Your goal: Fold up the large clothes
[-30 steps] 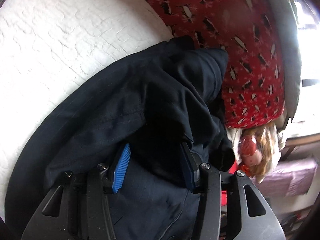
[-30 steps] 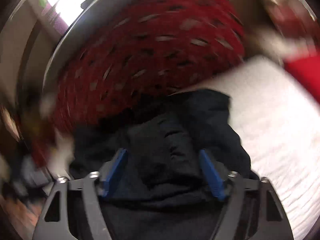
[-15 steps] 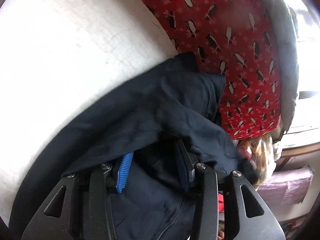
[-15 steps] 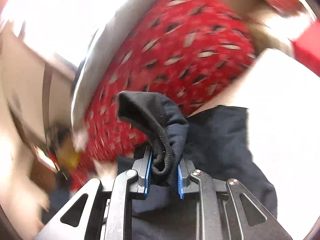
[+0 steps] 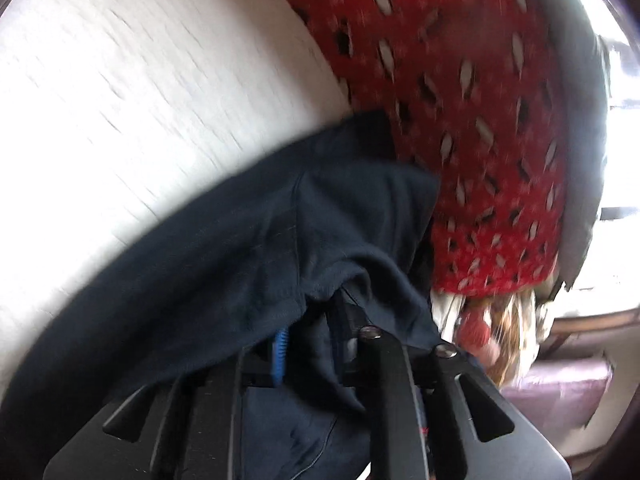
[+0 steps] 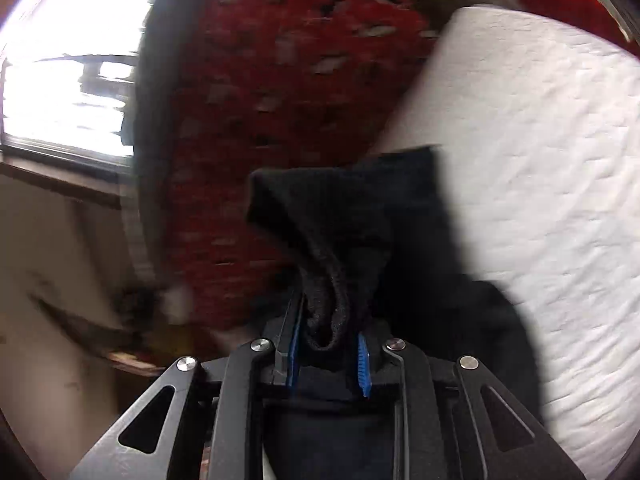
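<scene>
Compared with a second ago, the left gripper (image 5: pixel 310 344) is seen with its jaws drawn much closer together; they have just been closing, and a fold of the dark navy garment (image 5: pixel 240 248) is now pinched between them, where before the blue pads stood wide apart on either side of the cloth. The fabric has been gathered into a ridge over the jaws, so that only a sliver of one blue pad (image 5: pixel 279 354) is left showing. The right gripper (image 6: pixel 330 356), wide open over the flat cloth a second ago, is now narrowed onto a bunched, ribbed edge of the same garment (image 6: pixel 320 240), which is lifted in a drooping loop above the pads.

The garment is dark navy, heavy and creased, with a stitched seam visible in the left view. It is spread on the white textured bed cover (image 5: pixel 120 120), with its far edge touching the red patterned blanket (image 5: pixel 460 100). In the right view a bright window (image 6: pixel 68 80) is seen far left. Both views are blurred.
</scene>
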